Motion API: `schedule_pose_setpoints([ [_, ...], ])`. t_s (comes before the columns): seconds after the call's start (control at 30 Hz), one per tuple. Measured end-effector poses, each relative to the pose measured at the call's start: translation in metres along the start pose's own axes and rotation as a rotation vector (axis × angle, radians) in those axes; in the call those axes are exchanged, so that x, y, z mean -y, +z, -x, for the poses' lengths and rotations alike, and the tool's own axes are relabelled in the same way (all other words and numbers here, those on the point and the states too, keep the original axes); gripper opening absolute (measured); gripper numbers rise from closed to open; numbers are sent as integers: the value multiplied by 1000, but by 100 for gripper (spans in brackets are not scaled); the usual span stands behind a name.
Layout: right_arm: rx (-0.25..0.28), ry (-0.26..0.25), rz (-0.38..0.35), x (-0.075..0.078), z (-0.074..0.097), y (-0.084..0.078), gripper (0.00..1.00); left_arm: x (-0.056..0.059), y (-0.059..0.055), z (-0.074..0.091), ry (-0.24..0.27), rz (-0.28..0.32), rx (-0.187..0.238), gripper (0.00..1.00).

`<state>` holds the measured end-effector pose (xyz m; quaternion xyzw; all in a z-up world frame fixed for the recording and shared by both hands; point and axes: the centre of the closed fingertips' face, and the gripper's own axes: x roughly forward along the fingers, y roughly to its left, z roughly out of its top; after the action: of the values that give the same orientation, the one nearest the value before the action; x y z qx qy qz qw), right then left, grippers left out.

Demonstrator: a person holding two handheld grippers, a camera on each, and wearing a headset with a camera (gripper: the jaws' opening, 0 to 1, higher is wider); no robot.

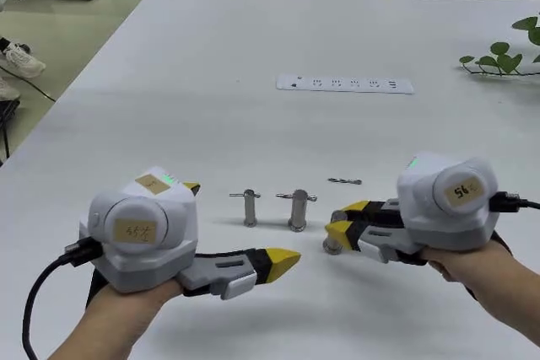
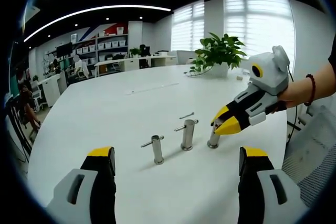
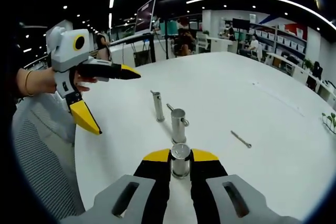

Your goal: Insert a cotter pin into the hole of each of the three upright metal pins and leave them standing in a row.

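The right gripper (image 3: 180,157) has its black jaws with yellow wedge tips closed on a short, shiny metal pin with a flat round cap (image 3: 180,160), which stands on the smooth white table (image 1: 169,107). Just beyond it in the row stands a thicker polished steel pin (image 3: 178,124), then a slimmer grey metal pin (image 3: 158,106). Each has a thin wire cotter piece (image 1: 297,197) set crosswise near its top. A loose thin wire cotter pin (image 3: 241,139) lies flat on the table, apart from the row.

The left gripper (image 2: 176,156) holds its jaws wide apart with nothing between them, near the slimmer pin's end of the row.

The left gripper view shows the held pin from the side, pinched between the right gripper's yellow tips. The head view takes in a long white power strip (image 1: 344,83) farther off and a green leafy plant (image 1: 506,58) at the table's edge.
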<state>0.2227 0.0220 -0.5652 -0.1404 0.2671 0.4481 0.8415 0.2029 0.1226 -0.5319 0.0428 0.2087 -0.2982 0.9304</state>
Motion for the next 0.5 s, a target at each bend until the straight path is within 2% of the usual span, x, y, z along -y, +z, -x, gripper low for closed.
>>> schedule_pose_setpoints([
  [0.27,5,-13,11,0,0,-1,9,2,-1,0,-4,-4,-5,98],
  [0.5,-6,3,13,-1,1,-2,12,5,-3,-1,-7,-15,-16,98],
])
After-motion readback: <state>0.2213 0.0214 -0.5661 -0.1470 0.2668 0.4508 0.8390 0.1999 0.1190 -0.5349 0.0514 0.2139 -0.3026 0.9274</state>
